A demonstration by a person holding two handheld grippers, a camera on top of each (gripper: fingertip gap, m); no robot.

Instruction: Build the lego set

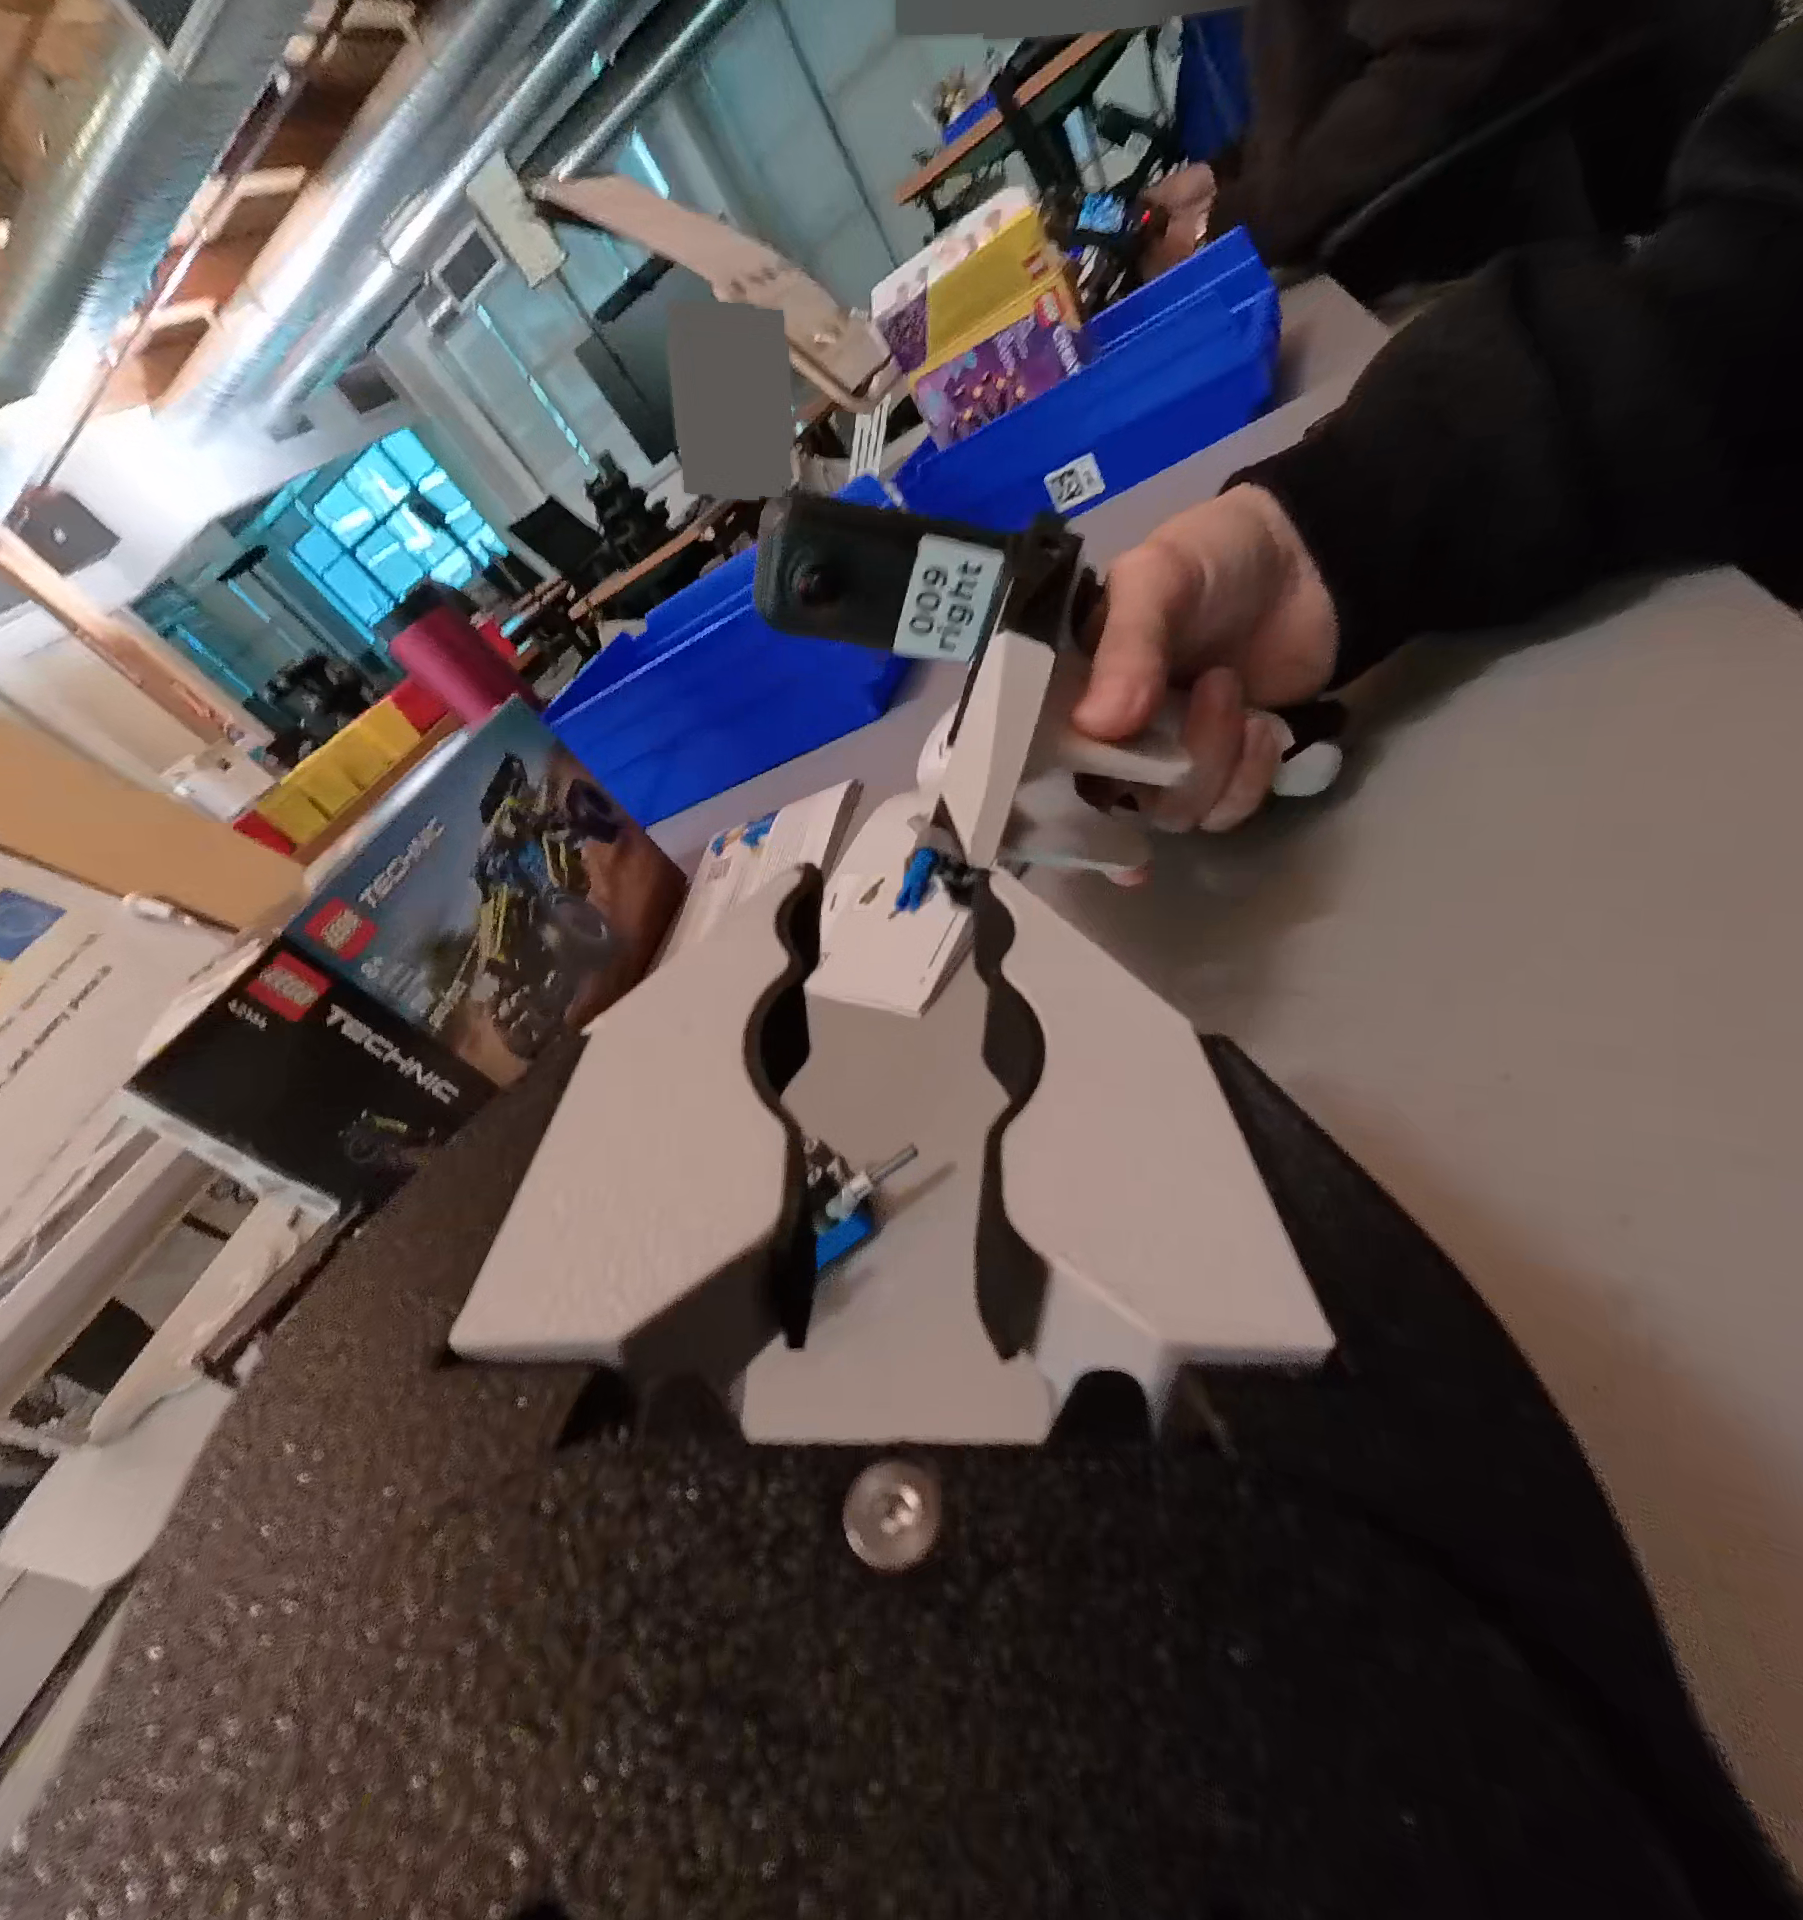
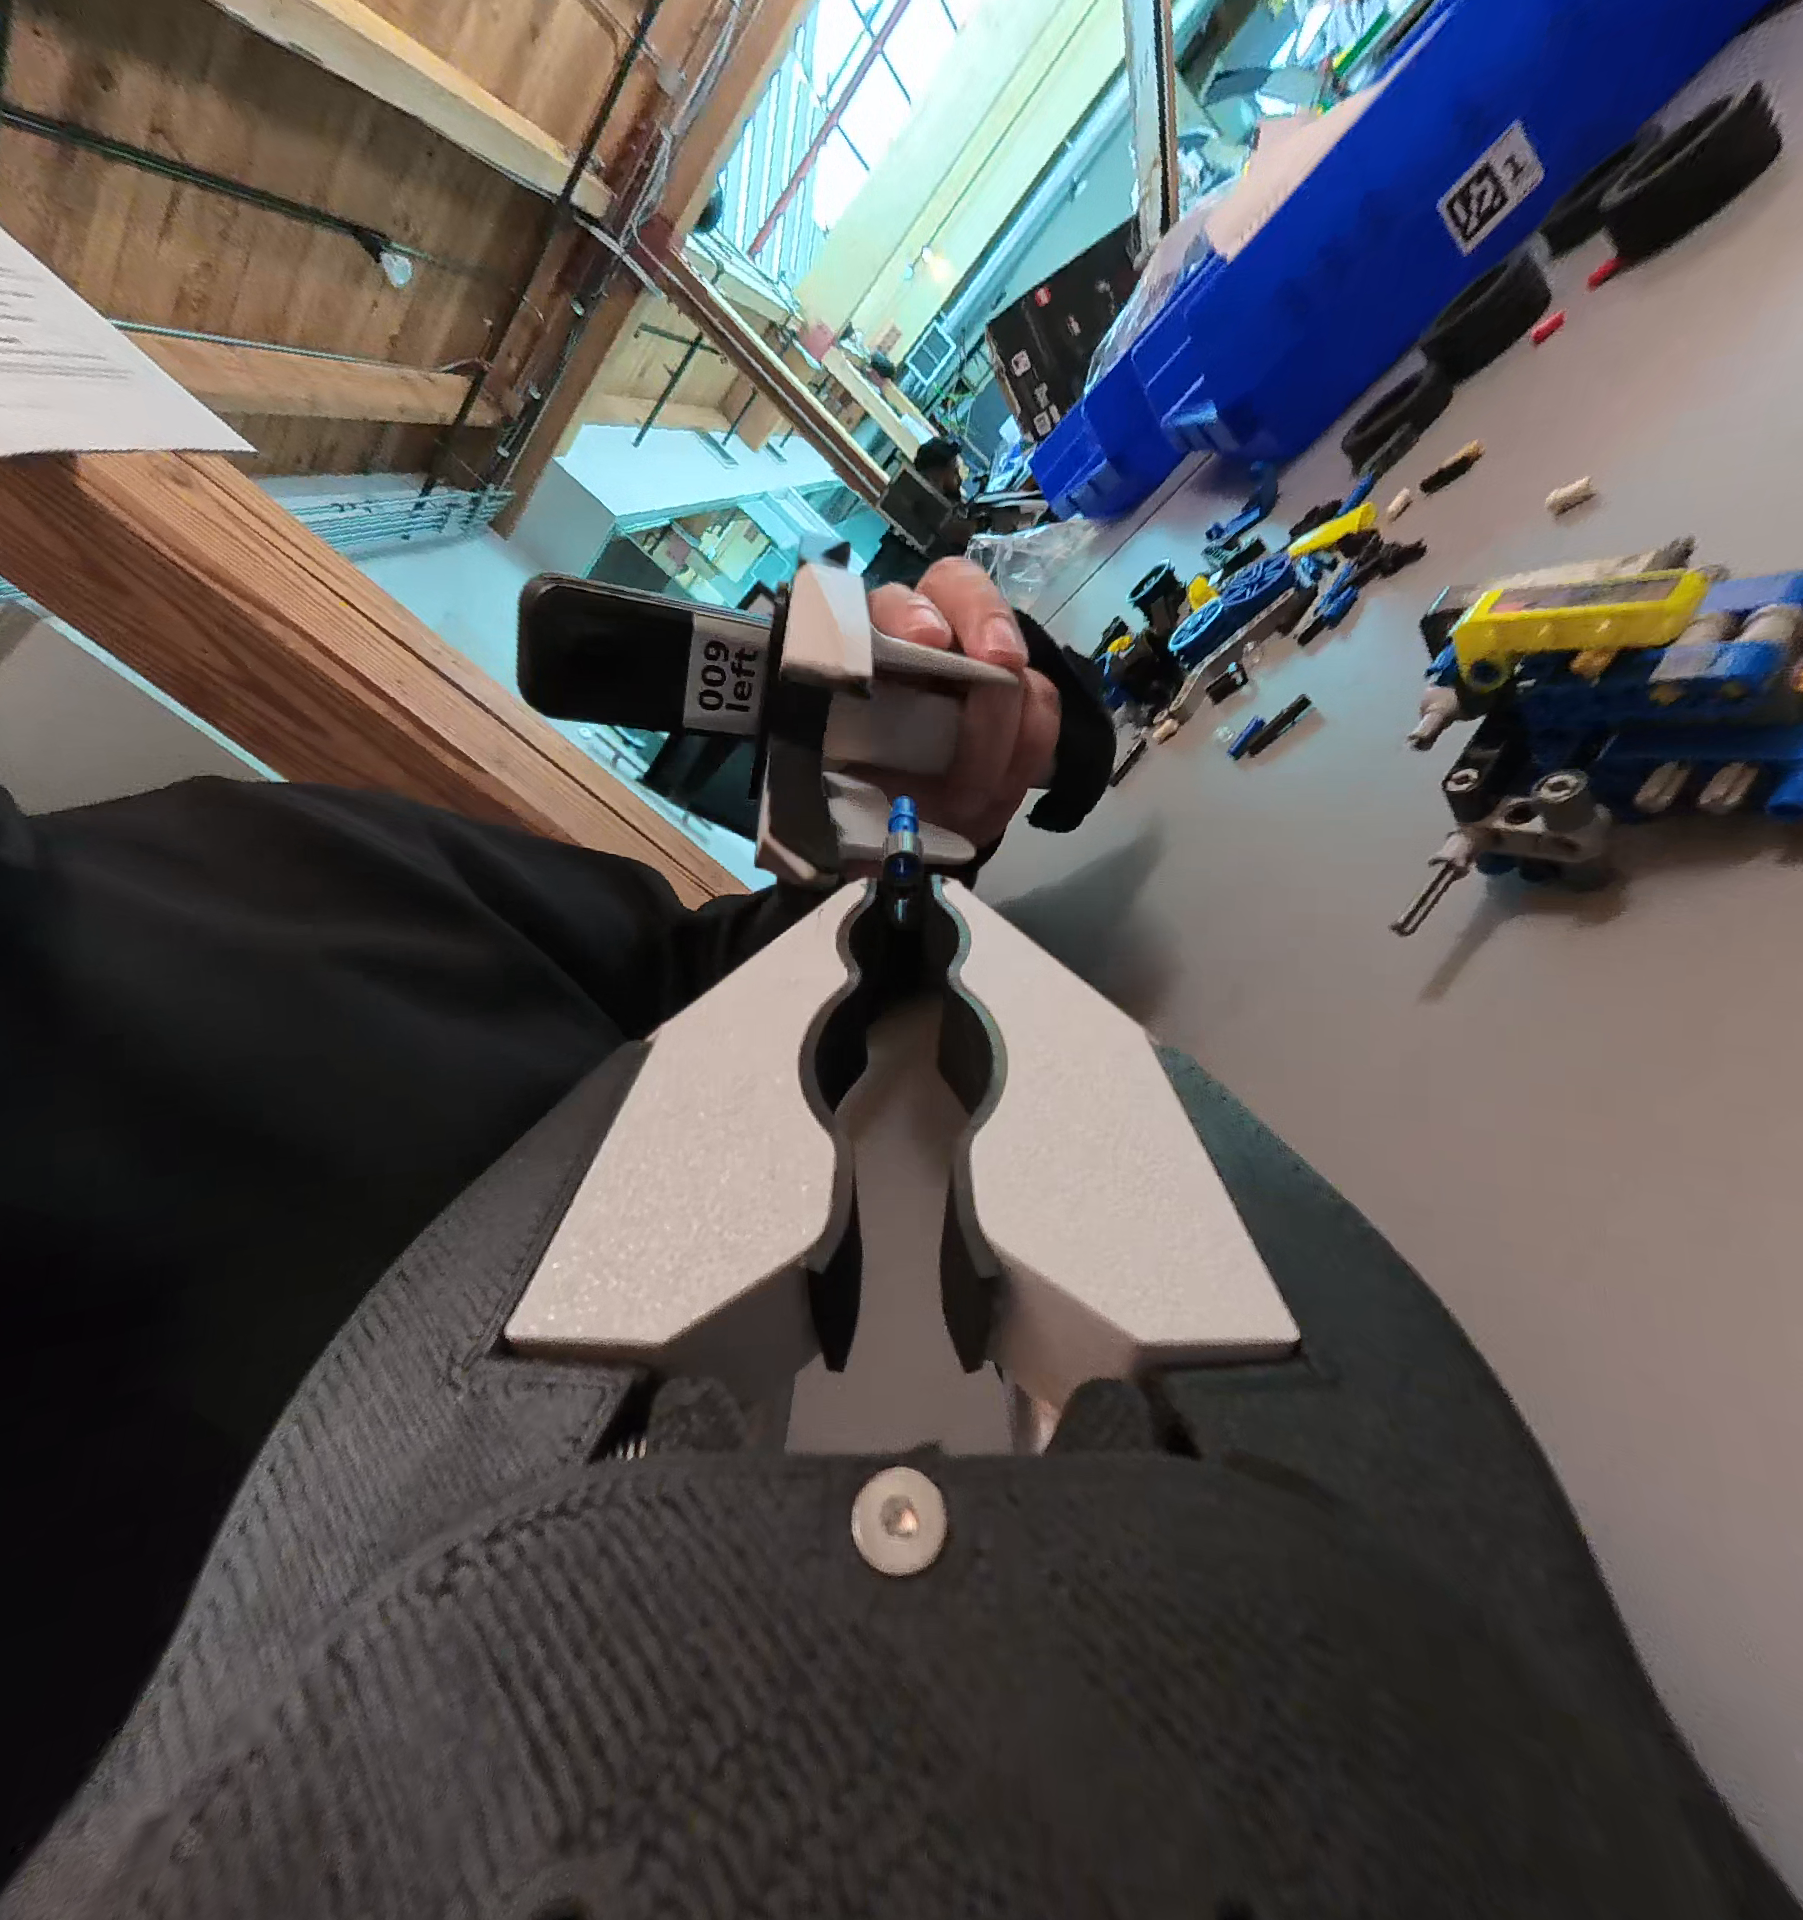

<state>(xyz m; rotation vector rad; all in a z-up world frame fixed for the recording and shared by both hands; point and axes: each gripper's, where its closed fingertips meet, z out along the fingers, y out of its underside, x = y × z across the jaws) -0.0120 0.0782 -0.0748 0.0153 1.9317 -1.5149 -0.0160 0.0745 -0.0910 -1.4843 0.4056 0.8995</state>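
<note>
Up close, the right gripper is clamped on a small blue pin, tip to tip with the left gripper, whose jaws stand apart. Beside them on the desk sit a half-built model, loose pieces, tyres and blue bins

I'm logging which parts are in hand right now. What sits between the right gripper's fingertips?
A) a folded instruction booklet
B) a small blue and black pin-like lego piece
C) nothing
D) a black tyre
B: in the right wrist view the right gripper has its fingers closed on a small blue and black pin-like lego piece poking out past the tips.
</note>
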